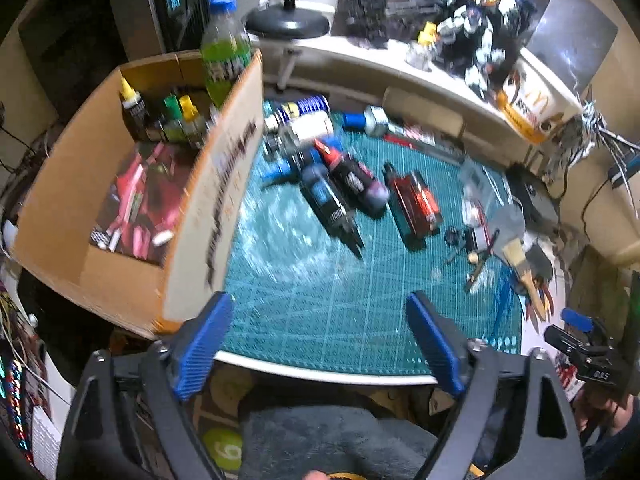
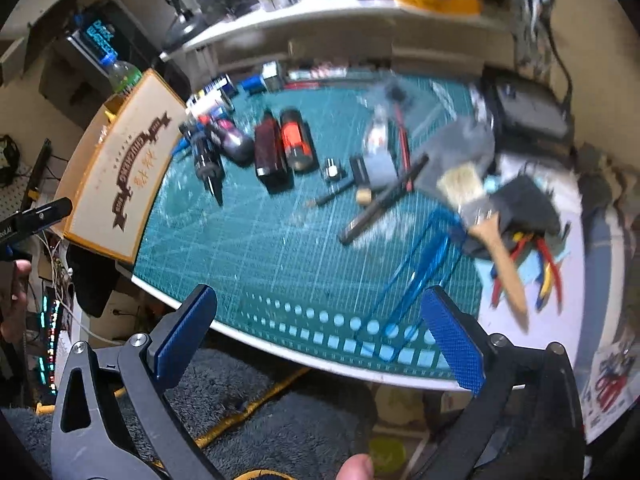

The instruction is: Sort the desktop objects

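Note:
Both grippers hover open and empty over the near edge of a green cutting mat (image 1: 312,300) (image 2: 256,248). My left gripper (image 1: 320,320) faces a cluster of lying bottles: a blue-labelled one (image 1: 328,204), a dark one with a red cap (image 1: 356,184) and a red flat bottle (image 1: 416,204). A cardboard box (image 1: 120,272) at the left holds several small upright bottles (image 1: 176,120) and a green drink bottle (image 1: 226,52). My right gripper (image 2: 320,328) faces the same bottles (image 2: 280,148), a paintbrush (image 2: 488,224) and a blue plastic frame (image 2: 416,264).
A raised white shelf (image 1: 400,64) runs along the back with a robot model (image 1: 476,16) and a paper bag (image 1: 532,108). Pliers with red and yellow handles (image 2: 544,268) lie at the right. A black box (image 2: 528,108) sits at the far right. The right gripper shows at the left wrist view's right edge (image 1: 584,344).

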Motion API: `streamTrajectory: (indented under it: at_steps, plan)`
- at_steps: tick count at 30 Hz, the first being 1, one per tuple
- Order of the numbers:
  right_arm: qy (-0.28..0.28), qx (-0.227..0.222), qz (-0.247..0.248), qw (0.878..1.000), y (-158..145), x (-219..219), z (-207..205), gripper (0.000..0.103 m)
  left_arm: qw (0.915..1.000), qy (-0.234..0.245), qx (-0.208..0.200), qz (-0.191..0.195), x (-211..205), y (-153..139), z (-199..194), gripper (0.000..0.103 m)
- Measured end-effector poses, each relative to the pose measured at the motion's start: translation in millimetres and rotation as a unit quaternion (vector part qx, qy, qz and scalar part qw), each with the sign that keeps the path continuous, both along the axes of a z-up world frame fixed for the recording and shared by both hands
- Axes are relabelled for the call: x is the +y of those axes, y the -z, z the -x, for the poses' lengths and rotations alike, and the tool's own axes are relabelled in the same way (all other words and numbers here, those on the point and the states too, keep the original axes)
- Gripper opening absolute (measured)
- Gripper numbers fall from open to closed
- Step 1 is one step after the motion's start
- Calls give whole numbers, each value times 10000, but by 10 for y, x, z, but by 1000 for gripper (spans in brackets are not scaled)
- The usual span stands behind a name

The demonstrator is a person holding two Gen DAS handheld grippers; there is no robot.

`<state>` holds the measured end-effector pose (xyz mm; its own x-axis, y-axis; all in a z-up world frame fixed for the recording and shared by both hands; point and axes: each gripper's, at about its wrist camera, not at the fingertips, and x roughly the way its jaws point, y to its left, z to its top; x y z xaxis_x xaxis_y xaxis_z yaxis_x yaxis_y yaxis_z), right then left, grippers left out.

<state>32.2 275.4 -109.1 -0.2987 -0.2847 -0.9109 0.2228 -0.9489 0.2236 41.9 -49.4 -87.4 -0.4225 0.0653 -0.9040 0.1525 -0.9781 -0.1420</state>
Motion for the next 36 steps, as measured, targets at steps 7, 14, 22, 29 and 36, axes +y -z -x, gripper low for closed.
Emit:
streamTrajectory:
  at_steps: [7,14,22,29,36]
  plan:
    - [185,408,33,9990,-473,-233,163,103,9993,106,240,271,-133,-338,139,103]
    - [97,734,7,9973,-754,-530,200,103,9984,162,380,397,-253,-464,189,103]
    - [152,702,-55,9974,-763,-647,145,103,9978,146,458,458,-344,-498,174,103]
    - [215,692,-74,9973,-767,-660,114,103,9979,187,435,437,-388,-493,185,103]
    - [256,692,-66,9973,-771,-656,119,103,9981,178,400,440,-427,-461,196,103]
